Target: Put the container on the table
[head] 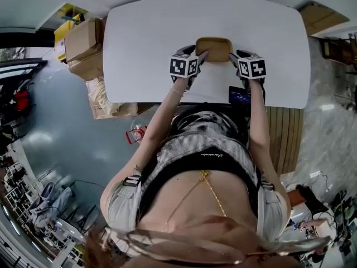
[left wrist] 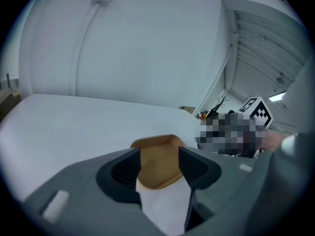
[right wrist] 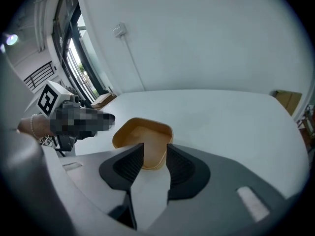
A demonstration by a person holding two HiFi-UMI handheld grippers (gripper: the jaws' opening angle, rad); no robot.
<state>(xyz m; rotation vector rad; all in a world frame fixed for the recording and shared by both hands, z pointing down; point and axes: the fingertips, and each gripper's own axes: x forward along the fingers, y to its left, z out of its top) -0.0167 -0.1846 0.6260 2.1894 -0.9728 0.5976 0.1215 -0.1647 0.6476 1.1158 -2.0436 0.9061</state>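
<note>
A shallow tan container (head: 213, 49) with rounded corners sits on the white table (head: 156, 43), near its front edge. My left gripper (head: 202, 58) is at the container's left end and my right gripper (head: 233, 57) at its right end. In the left gripper view the container (left wrist: 157, 168) has its near end between the spread jaws of that gripper (left wrist: 160, 157), with a gap on each side. In the right gripper view a corner of the container (right wrist: 142, 136) reaches between the jaws of that gripper (right wrist: 155, 154), which stand apart without visibly pressing on it.
Cardboard boxes (head: 83, 46) are stacked left of the table. A dark device with a lit screen (head: 240, 96) lies at the table's front edge under my right arm. A slatted wooden panel (head: 284, 138) stands at the right. A cable duct (left wrist: 81, 48) runs down the wall behind the table.
</note>
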